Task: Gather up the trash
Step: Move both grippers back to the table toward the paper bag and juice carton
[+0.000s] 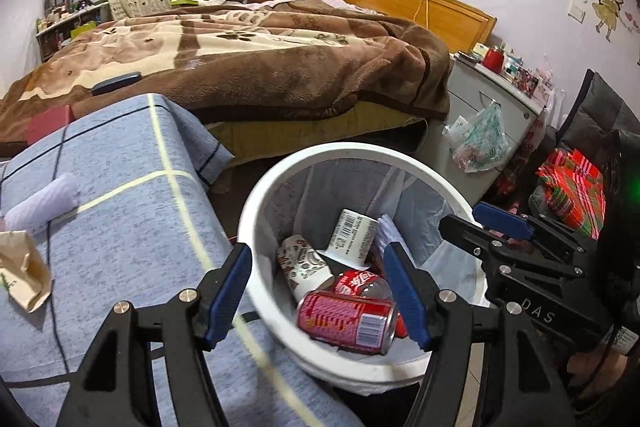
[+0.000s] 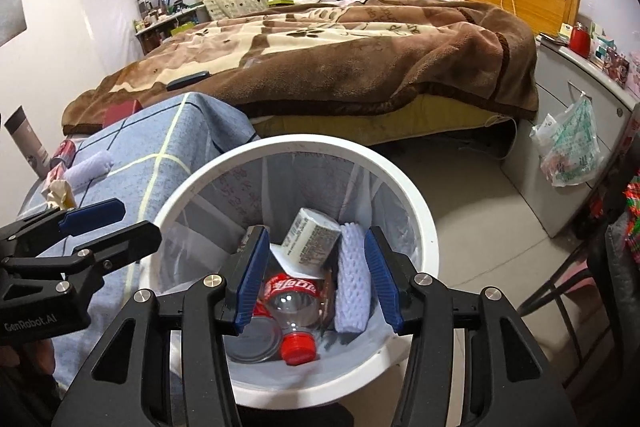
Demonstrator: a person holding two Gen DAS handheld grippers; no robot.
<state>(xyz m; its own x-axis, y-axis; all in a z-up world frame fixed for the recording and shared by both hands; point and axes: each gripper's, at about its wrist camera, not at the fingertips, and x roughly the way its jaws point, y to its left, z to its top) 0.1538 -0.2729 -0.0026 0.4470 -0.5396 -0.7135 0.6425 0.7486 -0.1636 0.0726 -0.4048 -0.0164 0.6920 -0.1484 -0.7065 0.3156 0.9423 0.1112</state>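
A white trash bin (image 1: 360, 153) with a clear liner stands by the table; it also shows in the right wrist view (image 2: 420, 227). Inside lie a red can (image 1: 346, 321), a cola bottle (image 2: 292, 297), a paper cup (image 1: 306, 267), a white carton (image 2: 310, 235) and purple foam netting (image 2: 352, 291). My left gripper (image 1: 320, 293) is open and empty over the bin's left rim. My right gripper (image 2: 316, 281) is open and empty above the bin. On the table lie a foam roll (image 1: 42, 203), a torn paper bag (image 1: 22, 269) and a red can (image 2: 64, 153).
The table has a blue checked cloth (image 1: 120, 167). A bed with a brown blanket (image 1: 260, 67) is behind it. A grey cabinet (image 2: 568, 131) with a hanging plastic bag (image 2: 570, 149) stands right. A grey flask (image 2: 26, 141) stands at the table's far left.
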